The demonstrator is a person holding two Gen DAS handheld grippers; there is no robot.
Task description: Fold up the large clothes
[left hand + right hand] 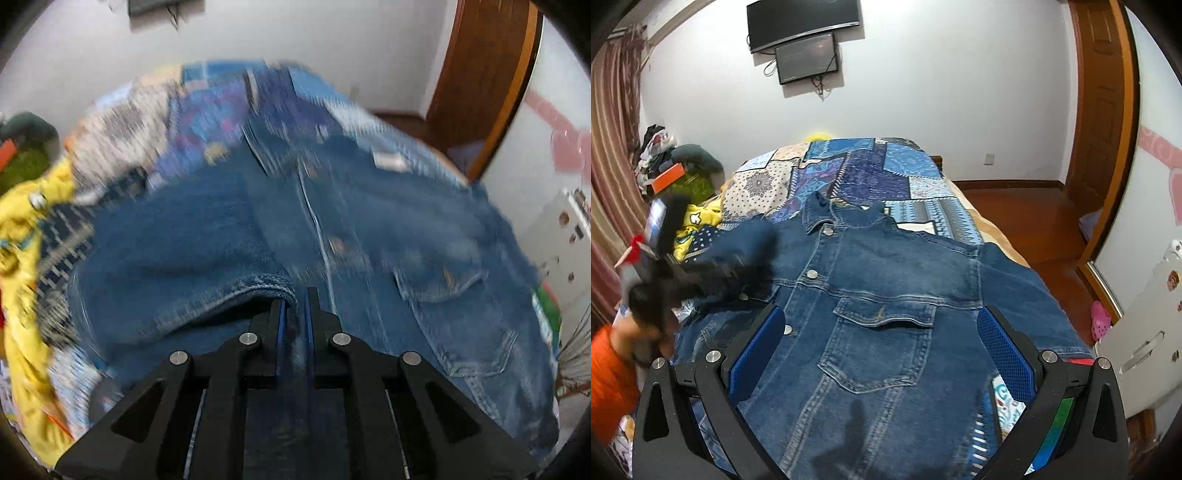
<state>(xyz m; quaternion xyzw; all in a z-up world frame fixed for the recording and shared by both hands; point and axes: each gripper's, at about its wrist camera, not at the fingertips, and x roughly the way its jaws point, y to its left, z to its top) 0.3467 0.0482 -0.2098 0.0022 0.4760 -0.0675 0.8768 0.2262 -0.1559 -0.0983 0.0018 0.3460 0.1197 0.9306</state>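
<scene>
Denim jacket (879, 295) lies front-up on the bed (934, 214), over a patchwork quilt (857, 170), collar toward the far wall. Left hand-held gripper (294, 299) is pressed together, pinching a sleeve cuff (266, 284) of the jacket; left view is motion-blurred. Right hand-held gripper (881, 332) hangs over the chest pocket (882, 314), fingers spread wide, holding nothing. Yellow garment (22, 236) bunched at the bed's left edge.
</scene>
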